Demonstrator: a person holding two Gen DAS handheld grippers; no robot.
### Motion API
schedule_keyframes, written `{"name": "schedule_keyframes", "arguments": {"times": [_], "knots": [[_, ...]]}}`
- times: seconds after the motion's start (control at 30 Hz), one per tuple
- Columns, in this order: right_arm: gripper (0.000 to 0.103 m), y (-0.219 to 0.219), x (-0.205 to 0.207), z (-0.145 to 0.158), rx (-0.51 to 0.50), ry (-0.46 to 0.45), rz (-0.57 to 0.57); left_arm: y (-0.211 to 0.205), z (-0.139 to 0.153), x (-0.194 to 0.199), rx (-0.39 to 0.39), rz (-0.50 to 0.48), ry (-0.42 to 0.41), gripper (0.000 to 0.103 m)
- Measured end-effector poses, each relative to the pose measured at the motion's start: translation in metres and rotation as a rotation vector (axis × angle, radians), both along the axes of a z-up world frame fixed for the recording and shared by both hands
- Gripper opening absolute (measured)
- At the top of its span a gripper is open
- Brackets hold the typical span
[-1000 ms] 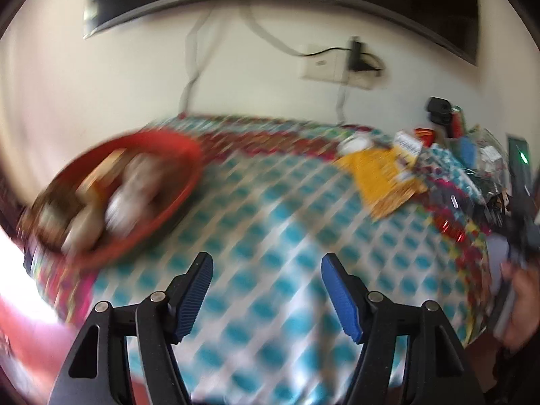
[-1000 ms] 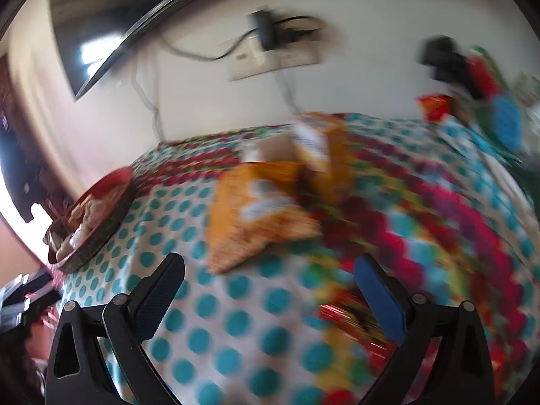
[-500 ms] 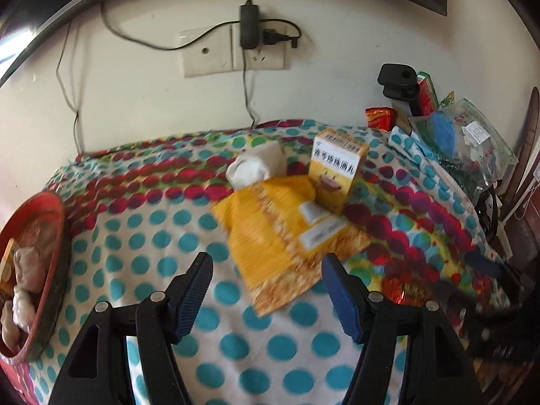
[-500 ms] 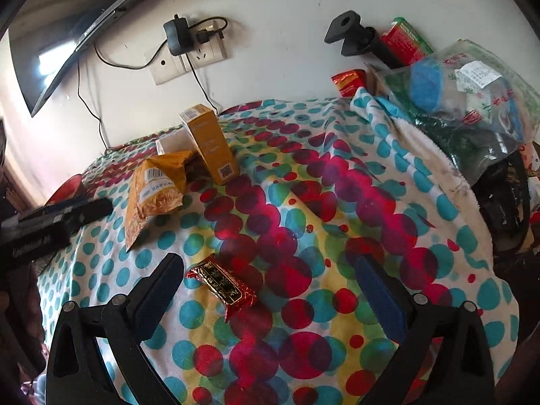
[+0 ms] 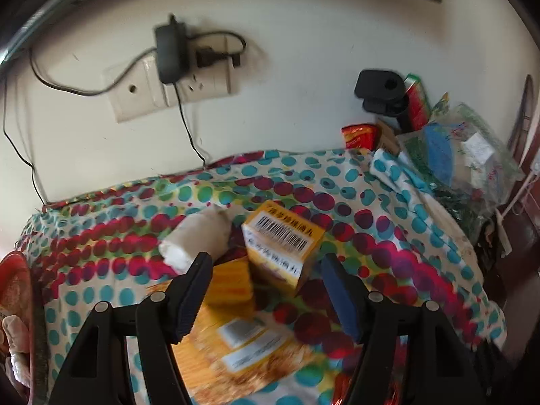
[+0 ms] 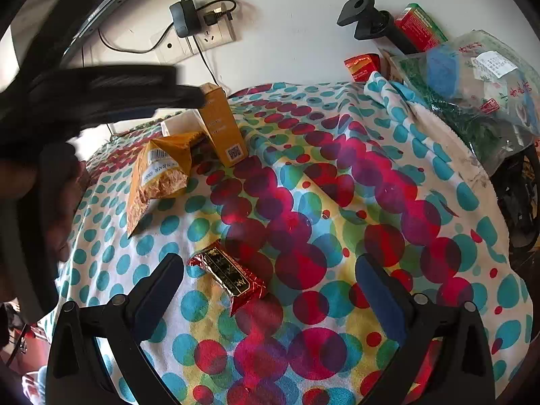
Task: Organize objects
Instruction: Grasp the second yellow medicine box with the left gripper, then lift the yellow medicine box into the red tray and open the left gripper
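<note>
The left gripper (image 5: 266, 290) hangs with its jaws apart over the dotted cloth (image 5: 388, 229) covering the surface. An upright yellow box (image 5: 283, 246) stands between the fingers, untouched, beside a white roll (image 5: 199, 236) and a flat yellow snack bag (image 5: 236, 347). A red basket (image 5: 17, 290) sits at the left edge.

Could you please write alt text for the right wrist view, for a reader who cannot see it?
The open right gripper points down at a red foil packet on a polka-dot cloth. Behind stand a yellow box and an orange snack bag.
</note>
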State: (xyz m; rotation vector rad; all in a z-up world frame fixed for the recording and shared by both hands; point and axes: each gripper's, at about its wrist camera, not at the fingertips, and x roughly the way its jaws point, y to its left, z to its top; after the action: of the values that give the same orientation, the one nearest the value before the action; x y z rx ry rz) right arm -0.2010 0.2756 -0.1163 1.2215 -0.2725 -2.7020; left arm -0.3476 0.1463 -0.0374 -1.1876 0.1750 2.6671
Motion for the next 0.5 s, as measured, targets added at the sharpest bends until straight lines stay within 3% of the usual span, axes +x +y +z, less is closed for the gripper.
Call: {"name": "schedule_keyframes", "arguments": {"times": [0.23,0.37,0.5], "knots": [[0.102,-0.001,0.000,-0.002,-0.014,-0.010,0.007,0.017,-0.012,-0.027,-0.008,-0.006,-0.002,0.069],[0.102,0.000,-0.001,-0.003,-0.024,-0.017,0.007,0.016,-0.012,-0.036,-0.031,-0.085,0.008,0.069],[0.102,-0.001,-0.002,-0.004,-0.029,-0.022,0.011,0.010,-0.017,-0.049,-0.025,-0.117,-0.050,0.069]]}}
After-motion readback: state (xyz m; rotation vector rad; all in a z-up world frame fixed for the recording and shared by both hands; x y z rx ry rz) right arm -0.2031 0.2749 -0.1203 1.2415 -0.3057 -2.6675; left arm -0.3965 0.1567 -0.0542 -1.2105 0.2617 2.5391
